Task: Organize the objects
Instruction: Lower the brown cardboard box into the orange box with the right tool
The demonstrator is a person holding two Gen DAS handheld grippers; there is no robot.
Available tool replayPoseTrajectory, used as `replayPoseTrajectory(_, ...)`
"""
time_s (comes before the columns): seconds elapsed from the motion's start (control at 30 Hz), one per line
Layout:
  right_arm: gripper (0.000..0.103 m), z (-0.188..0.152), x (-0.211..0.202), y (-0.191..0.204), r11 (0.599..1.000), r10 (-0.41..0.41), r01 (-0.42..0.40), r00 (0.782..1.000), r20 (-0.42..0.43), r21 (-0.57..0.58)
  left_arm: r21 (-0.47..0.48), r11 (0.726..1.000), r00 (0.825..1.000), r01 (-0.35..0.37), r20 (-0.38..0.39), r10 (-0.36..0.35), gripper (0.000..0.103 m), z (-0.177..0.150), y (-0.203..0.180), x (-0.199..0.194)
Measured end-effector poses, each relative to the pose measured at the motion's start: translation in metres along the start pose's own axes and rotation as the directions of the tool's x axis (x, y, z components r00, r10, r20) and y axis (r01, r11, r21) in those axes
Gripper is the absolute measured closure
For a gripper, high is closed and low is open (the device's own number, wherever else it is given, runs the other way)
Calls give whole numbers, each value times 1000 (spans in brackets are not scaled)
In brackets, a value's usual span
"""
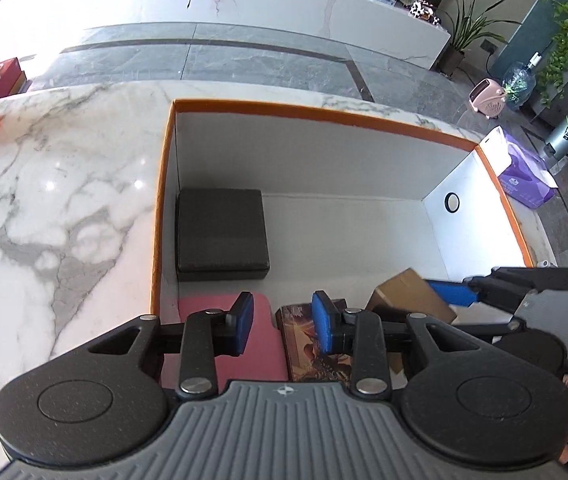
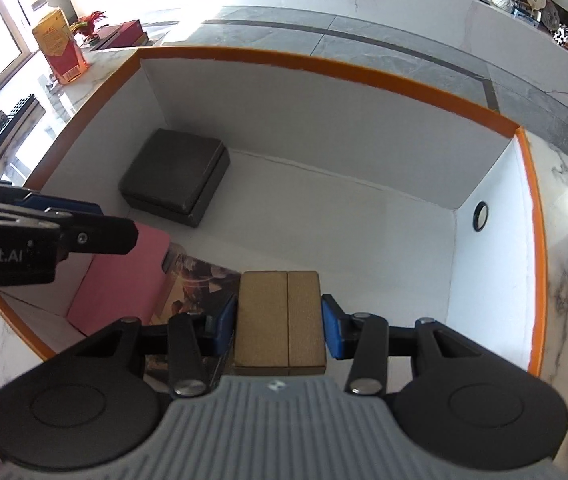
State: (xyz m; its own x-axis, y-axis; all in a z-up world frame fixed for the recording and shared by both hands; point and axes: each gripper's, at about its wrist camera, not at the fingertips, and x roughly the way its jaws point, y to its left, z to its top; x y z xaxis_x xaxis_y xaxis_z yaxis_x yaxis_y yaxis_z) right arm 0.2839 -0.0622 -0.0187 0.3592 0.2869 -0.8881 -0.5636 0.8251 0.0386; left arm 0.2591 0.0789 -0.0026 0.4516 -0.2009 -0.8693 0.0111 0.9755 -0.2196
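Nearby, black case (image 2: 174,176), pink box (image 2: 124,276), printed box (image 2: 196,280).

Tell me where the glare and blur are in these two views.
Left wrist view: sunlight glares off the marble tabletop and washes out the upper left. Right wrist view: the window side at left is blown out, and the cardboard box looks soft, being close.

The right gripper (image 2: 280,320) clamps a tan box (image 2: 280,320) above the storage box's (image 2: 323,68) near edge; a black case (image 2: 174,174) sits by its far-left corner.
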Motion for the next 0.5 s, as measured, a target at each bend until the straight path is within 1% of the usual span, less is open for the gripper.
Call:
replayPoseTrajectory(0.1, 56, 12, -5, -4, 999, -18, 16, 999, 35, 35, -6, 1000, 1000, 0, 17, 0, 66, 5, 0, -1)
replayPoseTrajectory(0.2, 56, 23, -4, -1, 999, -42, 40, 996, 74, 25, -12, 1000, 999, -1, 52, 2, 66, 9, 2, -5)
replayPoseTrajectory(0.27, 56, 30, -1, 0, 999, -50, 48, 996, 79, 25, -3, 1000, 998, -3, 70, 3, 66, 13, 4, -9)
replayPoseTrajectory(0.4, 56, 46, 9, 3, 998, -35, 31, 996, 82, 56, 9, 1000, 996, -24, 83, 23, 66, 21, 8, -10)
replayPoseTrajectory(0.5, 56, 55, 19, 6, 996, -45, 39, 996, 78, 76, 9, 1000, 995, -17, 98, 16, 66, 23, 11, -10)
